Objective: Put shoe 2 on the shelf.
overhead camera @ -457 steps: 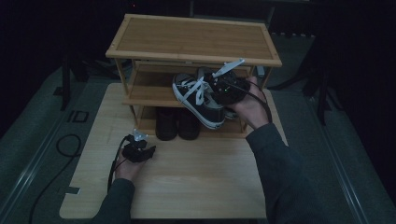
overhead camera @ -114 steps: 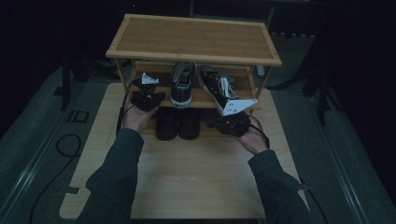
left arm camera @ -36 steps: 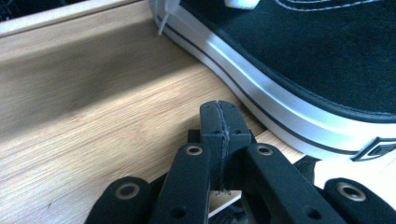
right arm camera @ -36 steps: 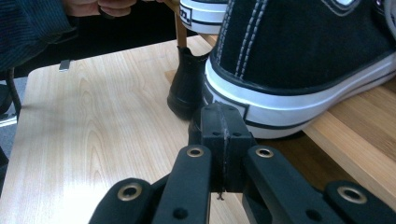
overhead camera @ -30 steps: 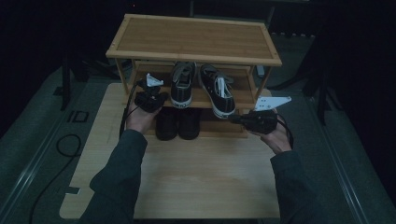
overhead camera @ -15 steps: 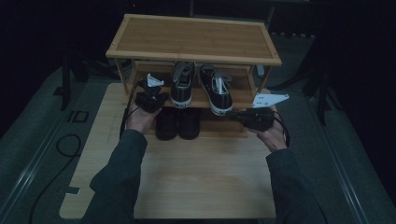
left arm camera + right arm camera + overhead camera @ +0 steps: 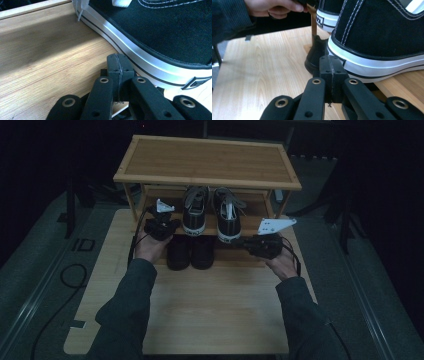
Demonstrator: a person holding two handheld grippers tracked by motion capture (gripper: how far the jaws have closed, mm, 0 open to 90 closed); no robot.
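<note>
Dark floor surrounds a pale wooden surface (image 7: 200,305) carrying a bamboo shoe rack (image 7: 207,162). A pair of black-and-white sneakers sits side by side on the rack's middle shelf (image 7: 45,55), toes toward the person: the left sneaker (image 7: 196,212) and the right sneaker (image 7: 227,217). Below them, a pair of dark shoes (image 7: 190,252) stands on the bottom level.

The left claw (image 7: 161,225) rests on the shelf with its jaws pressed together, empty, tips touching or just short of the left sneaker's white sole (image 7: 140,57). The right claw (image 7: 257,245) is likewise closed on nothing, its tips just beside the right sneaker's heel rim (image 7: 372,65).

The likeliest trouble, I judge, is a careless nudge: with both claws so close to the soles, a sideways push could skew a sneaker out of line or shove it toward the shelf edge. A trailing cable (image 7: 140,232) catching a rack post could also tug things askew as the hands pull away.
</note>
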